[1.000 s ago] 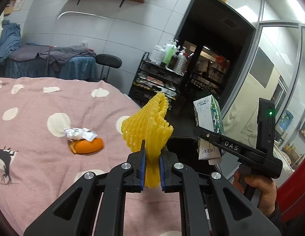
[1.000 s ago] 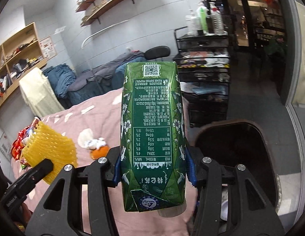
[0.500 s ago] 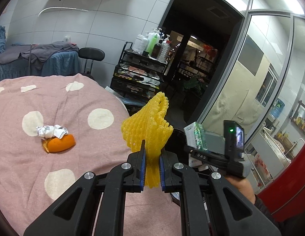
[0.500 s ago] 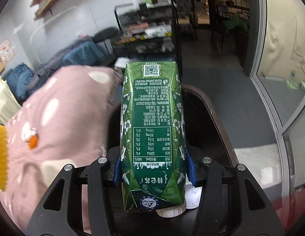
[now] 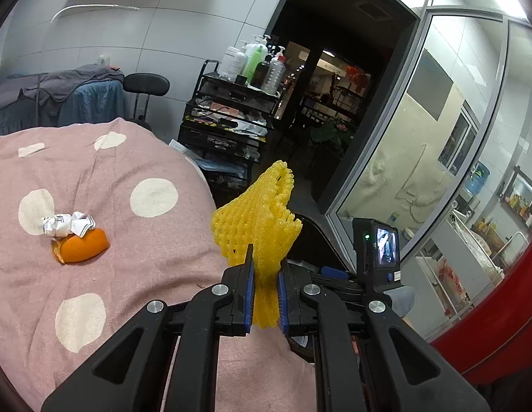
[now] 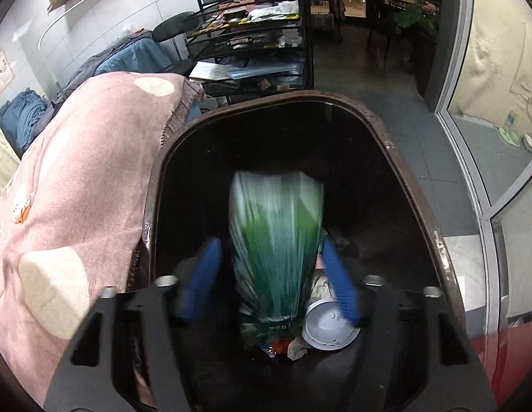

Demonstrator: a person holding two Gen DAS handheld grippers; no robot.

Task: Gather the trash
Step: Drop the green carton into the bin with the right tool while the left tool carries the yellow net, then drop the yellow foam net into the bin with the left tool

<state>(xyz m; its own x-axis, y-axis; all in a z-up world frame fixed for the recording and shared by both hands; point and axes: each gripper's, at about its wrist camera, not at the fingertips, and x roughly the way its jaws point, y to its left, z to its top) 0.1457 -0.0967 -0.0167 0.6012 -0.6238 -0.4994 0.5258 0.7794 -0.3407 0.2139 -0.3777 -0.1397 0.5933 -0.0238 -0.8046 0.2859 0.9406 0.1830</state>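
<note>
while the right hand-held gripper (image 6: 269,285), its jaws just spread, drops the green carton (image 6: 276,240) into the bin (image 6: 417,185), the left hand-held gripper (image 5: 266,295) pinches yellow foam netting (image 5: 259,219); released before reaching the bin, the netting could land on the bed (image 5: 128,274).

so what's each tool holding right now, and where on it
Left tool pinches the yellow foam fruit net at its lower end. Right tool has just opened; green carton loose.
</note>
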